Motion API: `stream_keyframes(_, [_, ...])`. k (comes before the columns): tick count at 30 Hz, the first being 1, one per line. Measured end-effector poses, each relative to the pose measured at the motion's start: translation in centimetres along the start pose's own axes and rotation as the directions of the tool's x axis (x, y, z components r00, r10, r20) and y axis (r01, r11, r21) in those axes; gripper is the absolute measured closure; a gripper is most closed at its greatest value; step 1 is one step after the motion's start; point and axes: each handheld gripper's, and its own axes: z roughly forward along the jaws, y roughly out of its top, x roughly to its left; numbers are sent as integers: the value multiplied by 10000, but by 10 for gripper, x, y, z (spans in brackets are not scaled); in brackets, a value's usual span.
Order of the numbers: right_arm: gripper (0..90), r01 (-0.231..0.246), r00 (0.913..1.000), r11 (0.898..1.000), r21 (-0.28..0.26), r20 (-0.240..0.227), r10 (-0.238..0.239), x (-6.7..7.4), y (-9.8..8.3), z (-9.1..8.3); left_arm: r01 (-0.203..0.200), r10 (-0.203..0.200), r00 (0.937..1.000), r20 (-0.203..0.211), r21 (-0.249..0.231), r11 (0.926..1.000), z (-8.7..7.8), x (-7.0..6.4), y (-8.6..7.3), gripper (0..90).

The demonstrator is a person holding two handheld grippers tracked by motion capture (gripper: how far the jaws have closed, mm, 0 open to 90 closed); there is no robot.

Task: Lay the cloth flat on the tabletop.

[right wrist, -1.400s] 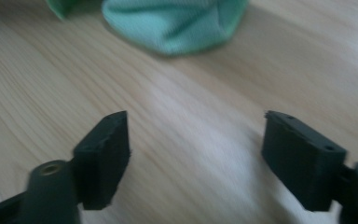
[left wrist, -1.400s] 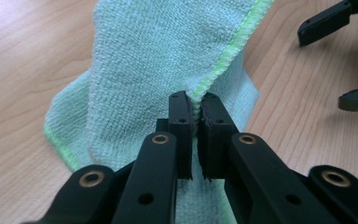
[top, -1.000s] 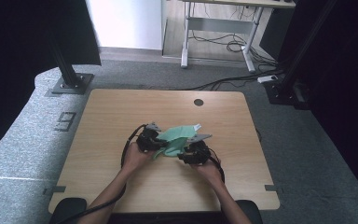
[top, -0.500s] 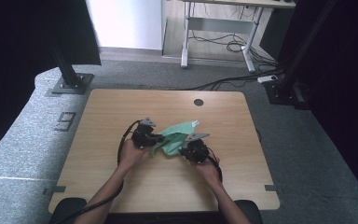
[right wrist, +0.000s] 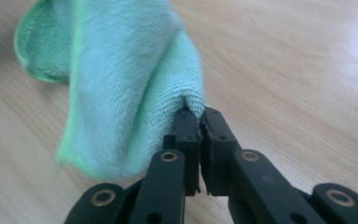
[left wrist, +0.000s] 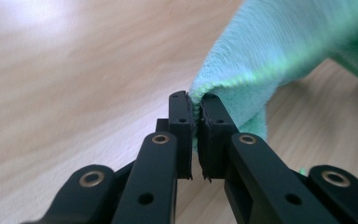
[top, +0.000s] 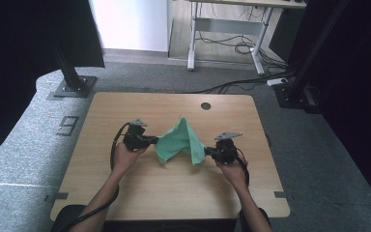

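**Both grippers pinching green cloth, held spread above the table**

High view: The left gripper (top: 150, 141) and the right gripper (top: 207, 153) each gripped one end of a green microfibre cloth (top: 179, 140). The cloth hung between them over the middle of the wooden table (top: 101, 111), peaked at its centre with loose folds sagging below. Whether the lowest fold touched the tabletop could not be determined.

Left gripper view: The left gripper (left wrist: 195, 109) had its jaws pressed together on a bunched edge of the cloth (left wrist: 279, 51), which ran up and to the right.

Right gripper view: The right gripper (right wrist: 199, 119) was likewise clamped on a folded edge of the cloth (right wrist: 121, 79); the rest drooped to the left, clear of the jaws.

Assessment: The step in hand appeared to be opening the cloth out. The next move would likely call for drawing the grippers further apart until it was taut, then lowering it flat without either pinch slipping.
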Motion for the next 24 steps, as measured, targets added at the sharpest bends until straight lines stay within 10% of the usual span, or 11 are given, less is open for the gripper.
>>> stream_keyframes(7, [652, 75, 9999, 9998, 167, 154, -78, -3, -9, 2, 20, 45, 9945, -1049, 626, 9980, 16, 16, -25, 655])
stream_keyframes(17, [611, 432, 9988, 9991, -19, -231, -432, 11, -18, -33, -414, 455, 9925, -1138, 385, 9984, -28, 15, -33, 470])
stream_keyframes(24, [625, 900, 9920, 9956, 252, -915, -873, 32, -34, -32, -1007, 1011, 9933, -569, 102, 9949, -51, -11, -47, 428])
